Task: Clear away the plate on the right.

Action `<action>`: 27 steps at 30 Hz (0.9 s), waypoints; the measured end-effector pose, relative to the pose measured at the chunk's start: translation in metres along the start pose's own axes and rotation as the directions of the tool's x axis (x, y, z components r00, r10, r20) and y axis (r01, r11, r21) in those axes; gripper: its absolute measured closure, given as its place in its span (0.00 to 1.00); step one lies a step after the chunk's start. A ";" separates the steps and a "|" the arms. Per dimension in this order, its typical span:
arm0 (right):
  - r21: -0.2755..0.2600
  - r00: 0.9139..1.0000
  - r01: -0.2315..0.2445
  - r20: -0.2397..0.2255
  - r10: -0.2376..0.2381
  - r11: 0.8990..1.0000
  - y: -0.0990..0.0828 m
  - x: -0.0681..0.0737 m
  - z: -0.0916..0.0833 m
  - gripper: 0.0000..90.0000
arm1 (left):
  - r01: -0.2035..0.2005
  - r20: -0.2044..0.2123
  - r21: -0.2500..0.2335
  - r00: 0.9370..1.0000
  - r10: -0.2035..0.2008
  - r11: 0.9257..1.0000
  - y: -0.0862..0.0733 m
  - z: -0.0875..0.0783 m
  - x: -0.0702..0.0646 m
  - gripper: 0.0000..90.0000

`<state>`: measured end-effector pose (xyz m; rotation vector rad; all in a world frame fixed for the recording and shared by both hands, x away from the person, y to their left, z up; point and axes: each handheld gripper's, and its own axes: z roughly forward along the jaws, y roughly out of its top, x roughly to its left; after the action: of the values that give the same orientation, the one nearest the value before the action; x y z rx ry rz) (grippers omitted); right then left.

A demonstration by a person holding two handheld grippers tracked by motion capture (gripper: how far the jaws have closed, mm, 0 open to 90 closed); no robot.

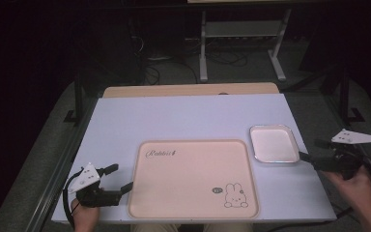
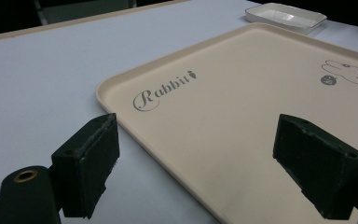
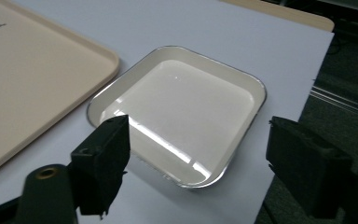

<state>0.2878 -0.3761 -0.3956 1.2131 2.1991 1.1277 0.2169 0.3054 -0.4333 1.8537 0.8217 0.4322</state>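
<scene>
A beige tray (image 1: 188, 183) printed with "Rabbit" and a rabbit drawing lies at the table's near middle. Just beyond its far right corner sits an empty white square dish (image 1: 273, 143). My left gripper (image 1: 121, 177) is open at the tray's near left corner. In the left gripper view its jaws (image 2: 203, 158) straddle the tray's (image 2: 242, 107) left rim without touching it. My right gripper (image 1: 310, 150) hovers open at the dish's right edge. In the right gripper view its wide-apart jaws (image 3: 198, 163) frame the near corner of the dish (image 3: 182, 107), and the pads stay off it.
The white table top (image 1: 188, 116) has a wooden strip (image 1: 188, 90) along its far edge. The right table edge runs close beside the dish (image 3: 307, 93), with dark floor beyond. A metal stand (image 1: 241, 43) and cables are on the floor behind the table.
</scene>
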 end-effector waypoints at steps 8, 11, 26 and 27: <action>0.041 0.998 -0.060 0.015 0.060 0.997 0.008 -0.022 0.013 0.37 | -0.002 0.000 0.000 1.000 0.002 1.000 0.000 0.000 0.001 0.16; 0.050 0.995 -0.099 0.011 0.098 0.994 0.008 -0.030 0.018 0.41 | -0.002 0.000 0.003 1.000 0.002 1.000 0.000 0.000 0.001 0.16; 0.170 0.957 -0.289 0.038 0.287 0.942 0.008 -0.053 0.055 0.66 | 0.004 0.001 0.007 1.000 -0.004 1.000 -0.001 0.001 0.002 0.15; 0.177 0.953 -0.303 0.032 0.302 0.936 0.007 -0.055 0.057 0.69 | 0.005 0.001 0.007 1.000 -0.005 1.000 -0.001 0.001 0.002 0.16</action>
<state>0.3586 -0.3930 -0.4271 1.6771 2.2007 1.0504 0.2184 0.3062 -0.4347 1.8578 0.8282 0.4263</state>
